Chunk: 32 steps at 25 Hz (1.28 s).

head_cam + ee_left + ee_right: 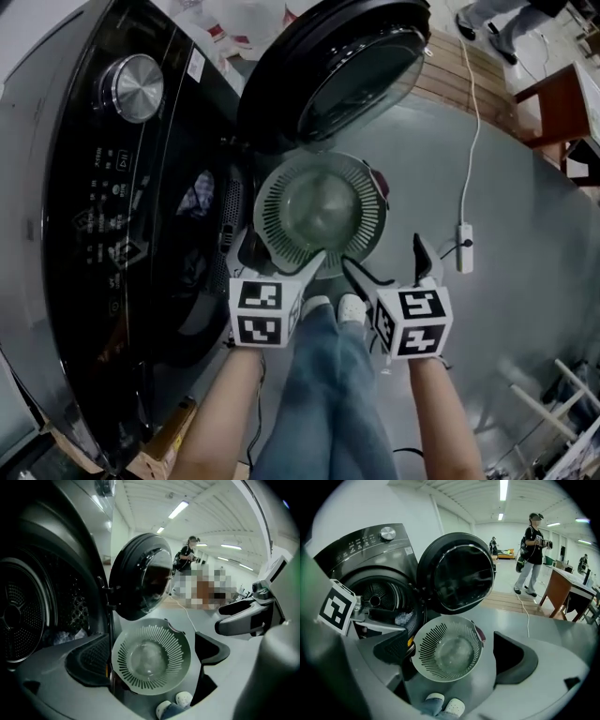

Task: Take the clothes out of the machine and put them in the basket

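Hovering side by side with jaws apart and empty, the left gripper (278, 259) and right gripper (389, 265) hang by the empty basket (272, 208), mouth up, on the floor (525, 244). Clothes (404, 618) lie bunched inside the machine (84, 234), door (319, 56) open.

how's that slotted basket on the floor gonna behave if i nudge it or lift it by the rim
Probably light: the basket is empty and its walls are thin and slotted. Its bowl shape on the smooth floor suggests it may slide or rock when nudged. It holds a round form, so likely stiff at the rim.
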Available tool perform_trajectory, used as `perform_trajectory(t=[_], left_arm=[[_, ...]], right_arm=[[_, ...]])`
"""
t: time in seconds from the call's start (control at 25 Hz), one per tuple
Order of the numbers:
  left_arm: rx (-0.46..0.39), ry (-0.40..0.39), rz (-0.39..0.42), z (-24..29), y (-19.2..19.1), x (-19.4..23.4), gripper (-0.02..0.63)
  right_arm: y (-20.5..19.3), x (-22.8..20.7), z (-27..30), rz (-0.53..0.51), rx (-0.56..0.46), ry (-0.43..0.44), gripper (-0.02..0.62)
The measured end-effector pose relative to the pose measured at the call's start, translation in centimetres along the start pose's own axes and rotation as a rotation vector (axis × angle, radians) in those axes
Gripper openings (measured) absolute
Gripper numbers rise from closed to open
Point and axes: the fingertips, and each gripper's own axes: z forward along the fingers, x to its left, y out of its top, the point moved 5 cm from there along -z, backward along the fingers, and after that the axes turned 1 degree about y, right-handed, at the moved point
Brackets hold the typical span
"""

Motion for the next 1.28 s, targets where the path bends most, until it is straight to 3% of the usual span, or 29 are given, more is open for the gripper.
perform_trajectory(t=[0.32, 0.68, 0.96, 1.28], left_arm=[[0.045, 0.066, 0.009, 2.1, -5.5, 2.4, 0.568], [0.079, 0.195, -0.071, 2.8, -10.0, 6.0, 0.568], [0.041, 0.281, -0.15, 3.5, -9.5, 11.0, 0.566], [-0.002, 0.416, -0.203, 4.9, -8.4, 16.2, 0.566]], right_arm=[[-5.0, 0.8, 4.3, -0.055, 0.043, 0.022, 0.566], [-9.1, 2.4, 7.9, -0.096, 0.126, 0.071, 0.566], [-8.1, 3.8, 10.8, -0.09, 0.067, 0.133, 0.566], [-6.8, 5.6, 14.2, -0.154, 0.096, 0.152, 0.566]])
